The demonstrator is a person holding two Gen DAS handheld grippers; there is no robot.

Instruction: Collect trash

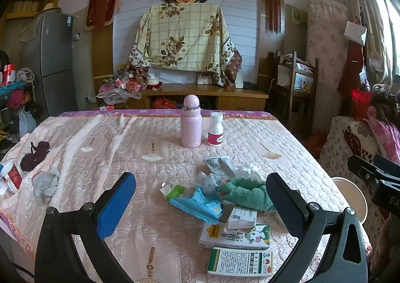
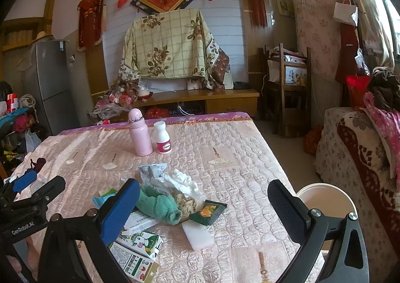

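Observation:
A heap of trash lies on the pink quilted table (image 1: 100, 138): a blue wrapper (image 1: 197, 203), crumpled paper (image 1: 220, 165), a milk carton (image 1: 235, 234) and a green-and-white box (image 1: 240, 264), with a green towel (image 1: 247, 193) among them. My left gripper (image 1: 201, 183) is open above the heap, holding nothing. My right gripper (image 2: 203, 188) is also open and hangs over the heap's right side, above white tissue (image 2: 185, 183), a dark green packet (image 2: 208, 210) and a white block (image 2: 197, 234). A white bucket (image 2: 325, 200) stands beside the table's right edge.
A pink bottle (image 1: 191, 123) and a white pill bottle (image 1: 216, 133) stand upright behind the heap. A grey rag (image 1: 45, 183) and a dark purple clump (image 1: 35, 155) lie at the table's left. A covered sofa (image 2: 355, 158) is on the right.

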